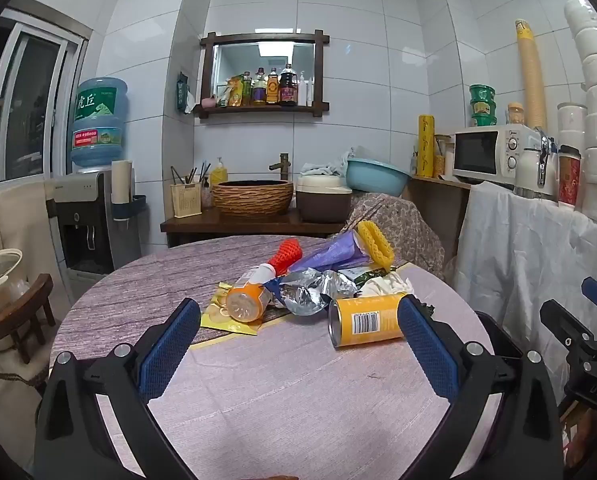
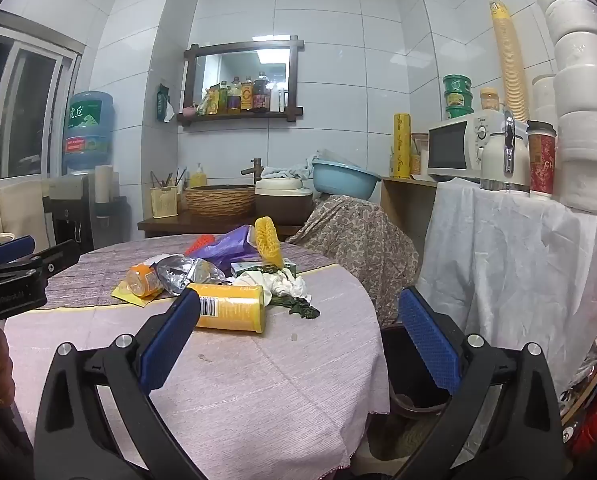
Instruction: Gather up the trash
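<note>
Left gripper [image 1: 298, 322]: two blue-padded fingers [image 1: 170, 352] spread wide, holding nothing, hovering above the near part of the round table [image 1: 282, 396]. Right gripper [image 2: 298, 320]: also two blue pads [image 2: 428, 344] wide apart and empty, left pad over the tablecloth, right pad past the table edge.

Just beyond the left fingertips, one heap of trash near the table's middle. Counted:
- One yellow can [image 1: 366, 321] lying on its side, long axis running left to right in the left wrist view, open metal-rimmed end facing left and toward the camera, barcode up. Right end just behind the left gripper's right pad; contact cannot be judged.
- One orange bottle [image 1: 249, 295] on its side, base toward the camera, white cap pointing away to the right, resting on one flat yellow packet [image 1: 228, 320].
- One crumpled foil wrapper [image 1: 312, 292] between bottle and can, touching both.
- Two foam fruit nets: one orange-red [image 1: 286, 256], one yellow [image 1: 375, 245], the yellow standing up at a tilt.
- One purple bag [image 1: 330, 256] between the nets.
- One wad of white tissue [image 2: 284, 284], behind the can.
- One dark green leafy scrap [image 2: 304, 310], just beside the can's far end.

Farther out: one microwave [image 2: 456, 152] on the right counter, one blue basin [image 1: 376, 176], one woven basin [image 1: 252, 197] under the tap, one water jug [image 1: 98, 120] at the left.
</note>
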`<state>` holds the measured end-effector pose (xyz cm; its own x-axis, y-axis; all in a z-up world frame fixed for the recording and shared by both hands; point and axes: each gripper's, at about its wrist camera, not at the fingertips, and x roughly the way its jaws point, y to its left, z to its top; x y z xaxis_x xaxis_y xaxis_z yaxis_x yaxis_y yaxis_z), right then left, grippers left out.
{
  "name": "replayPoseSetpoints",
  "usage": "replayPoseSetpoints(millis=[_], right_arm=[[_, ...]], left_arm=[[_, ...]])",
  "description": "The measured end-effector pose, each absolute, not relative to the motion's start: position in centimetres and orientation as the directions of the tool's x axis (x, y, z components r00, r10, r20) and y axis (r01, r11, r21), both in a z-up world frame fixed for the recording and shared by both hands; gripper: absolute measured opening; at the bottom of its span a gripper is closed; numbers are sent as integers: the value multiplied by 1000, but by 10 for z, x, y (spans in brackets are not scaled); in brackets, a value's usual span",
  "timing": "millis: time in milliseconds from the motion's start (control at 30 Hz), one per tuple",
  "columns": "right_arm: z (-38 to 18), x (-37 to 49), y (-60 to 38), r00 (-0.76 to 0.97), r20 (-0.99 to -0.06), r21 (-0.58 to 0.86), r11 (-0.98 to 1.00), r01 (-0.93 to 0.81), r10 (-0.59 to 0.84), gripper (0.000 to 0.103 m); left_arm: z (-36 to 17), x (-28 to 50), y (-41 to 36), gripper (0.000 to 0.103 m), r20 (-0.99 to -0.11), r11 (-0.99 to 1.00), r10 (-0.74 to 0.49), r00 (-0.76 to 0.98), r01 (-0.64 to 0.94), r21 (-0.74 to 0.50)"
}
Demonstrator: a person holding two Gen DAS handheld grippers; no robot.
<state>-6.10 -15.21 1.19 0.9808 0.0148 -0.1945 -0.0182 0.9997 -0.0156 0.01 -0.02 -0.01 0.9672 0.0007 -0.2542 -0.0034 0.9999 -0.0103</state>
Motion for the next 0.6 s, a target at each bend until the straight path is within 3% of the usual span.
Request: replayPoseSetpoints(millis=[600], right_arm=[[12,-62,-153,980,-200,-7,1000,-16,14,98]], left_arm=[[-1,1,2,98,-262,1000,0,965,-2,-8]])
